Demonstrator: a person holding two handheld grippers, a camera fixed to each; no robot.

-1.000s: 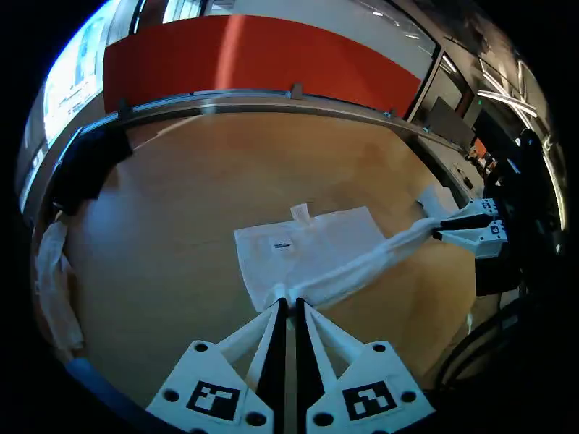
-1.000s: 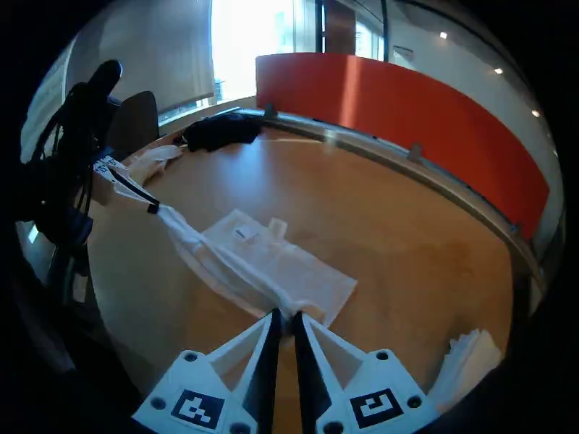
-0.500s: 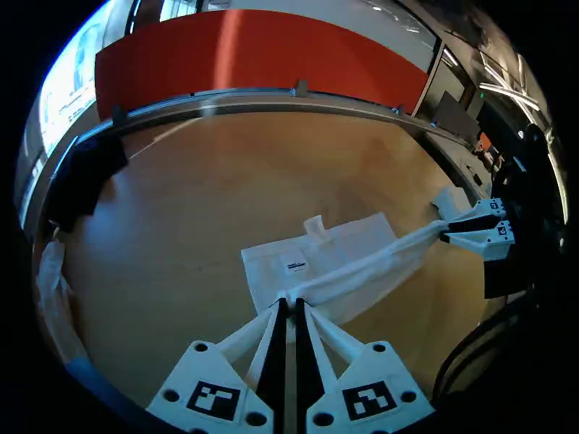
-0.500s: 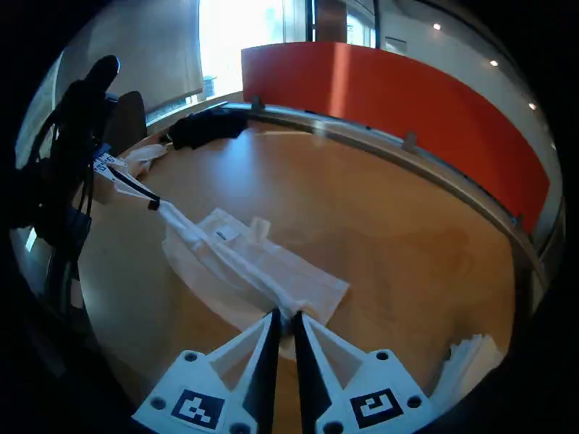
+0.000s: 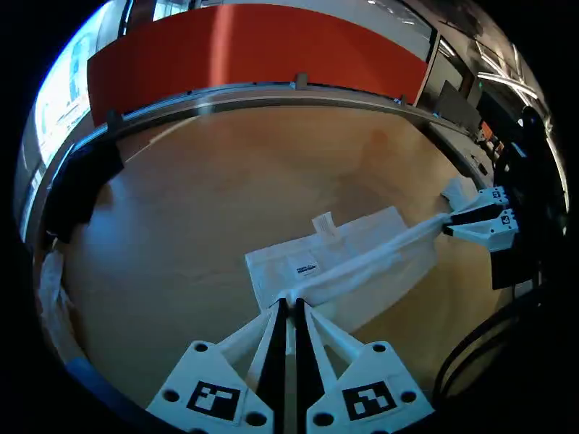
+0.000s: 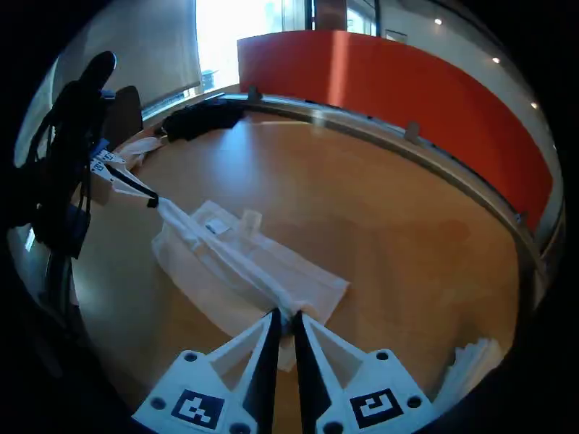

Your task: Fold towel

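1. The left tool (image 5: 288, 302) is clenched on one end of the towel (image 5: 340, 249), with fabric pinched between both fingers.
2. The right tool (image 6: 285, 315) grasps the opposite end the same way.
3. Between the two tools, the held edge stretches as a bunched band above the wooden surface (image 5: 203, 181).
4. The rest of the towel drapes from that band and spreads flat around the surface's middle.
5. A dark cloth (image 6: 199, 117) lies at the far edge.
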